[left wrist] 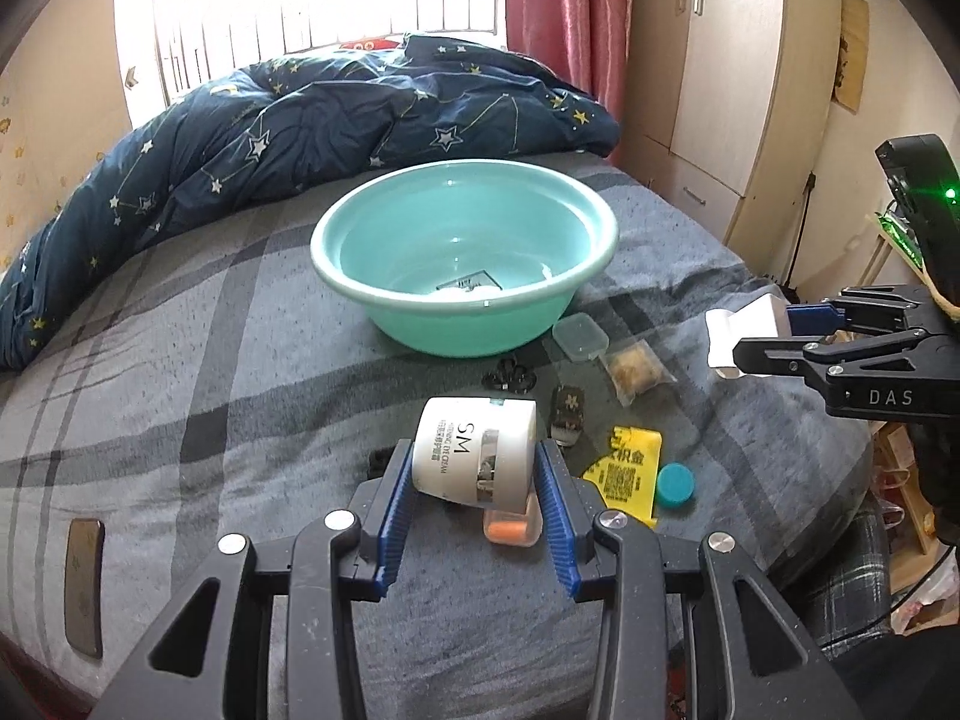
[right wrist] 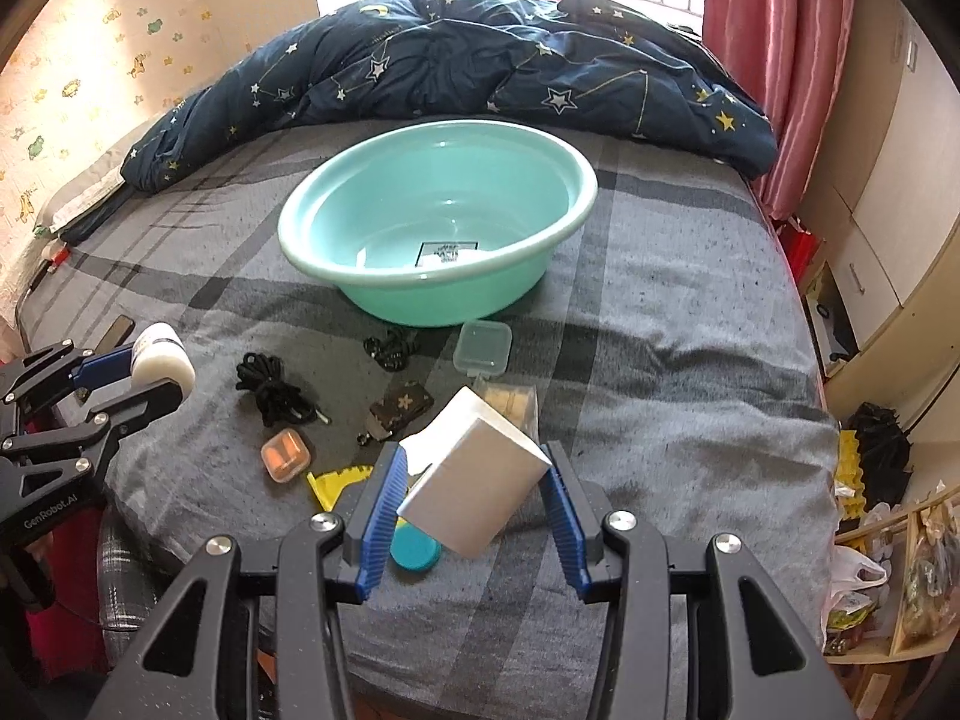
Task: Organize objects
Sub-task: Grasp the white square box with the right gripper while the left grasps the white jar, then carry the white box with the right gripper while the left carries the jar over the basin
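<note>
A teal basin (left wrist: 465,300) (right wrist: 438,294) sits mid-bed with a small printed item on its bottom. My left gripper (left wrist: 477,468) is shut on a white cream jar (left wrist: 474,459), held above the bed; it also shows in the right wrist view (right wrist: 162,357). My right gripper (right wrist: 474,480) is shut on a white box (right wrist: 474,471), held tilted above the bed; the box also shows in the left wrist view (left wrist: 744,333). Small items lie on the blanket in front of the basin.
On the grey plaid blanket lie a clear box (right wrist: 483,347), a snack packet (left wrist: 636,373), a brown pouch (right wrist: 399,405), black cords (right wrist: 273,387), an orange case (right wrist: 287,454), a yellow packet (left wrist: 627,474) and a teal lid (left wrist: 675,485). A navy quilt (right wrist: 450,60) lies behind. A phone (left wrist: 84,585) lies left.
</note>
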{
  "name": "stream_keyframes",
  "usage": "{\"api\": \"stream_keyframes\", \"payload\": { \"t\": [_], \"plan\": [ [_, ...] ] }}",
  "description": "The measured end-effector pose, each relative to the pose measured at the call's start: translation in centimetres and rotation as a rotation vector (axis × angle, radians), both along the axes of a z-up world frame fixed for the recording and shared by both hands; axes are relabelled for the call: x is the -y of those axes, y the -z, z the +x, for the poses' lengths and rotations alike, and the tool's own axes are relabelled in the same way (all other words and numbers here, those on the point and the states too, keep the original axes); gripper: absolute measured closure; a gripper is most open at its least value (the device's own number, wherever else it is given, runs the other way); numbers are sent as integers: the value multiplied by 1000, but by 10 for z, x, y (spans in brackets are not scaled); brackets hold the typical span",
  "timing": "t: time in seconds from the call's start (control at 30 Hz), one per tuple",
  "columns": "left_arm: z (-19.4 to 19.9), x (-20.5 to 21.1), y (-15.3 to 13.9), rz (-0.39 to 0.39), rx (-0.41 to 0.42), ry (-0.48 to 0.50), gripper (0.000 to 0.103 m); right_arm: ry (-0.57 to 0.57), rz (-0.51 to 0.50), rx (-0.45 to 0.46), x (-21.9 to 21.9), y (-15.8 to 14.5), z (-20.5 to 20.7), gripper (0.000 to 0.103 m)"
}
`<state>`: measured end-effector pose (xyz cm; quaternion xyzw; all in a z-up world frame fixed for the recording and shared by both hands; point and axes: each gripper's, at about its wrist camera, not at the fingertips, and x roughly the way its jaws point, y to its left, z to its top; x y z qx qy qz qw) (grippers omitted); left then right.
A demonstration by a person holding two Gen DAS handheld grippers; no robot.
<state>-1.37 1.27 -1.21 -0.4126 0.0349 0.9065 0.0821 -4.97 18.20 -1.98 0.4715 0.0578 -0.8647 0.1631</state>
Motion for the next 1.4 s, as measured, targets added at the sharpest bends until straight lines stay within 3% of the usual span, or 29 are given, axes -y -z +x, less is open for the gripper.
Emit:
{"api": "stream_keyframes", "payload": {
  "t": [0.9,1.4],
  "plan": [
    [-84,-3,-38,-10,-43,53,60,-39,-47,-75,26,-47,-82,54],
    [-147,-3,-34,5,-22,50,60,-27,-73,-60,39,-37,-153,54]
  ]
}}
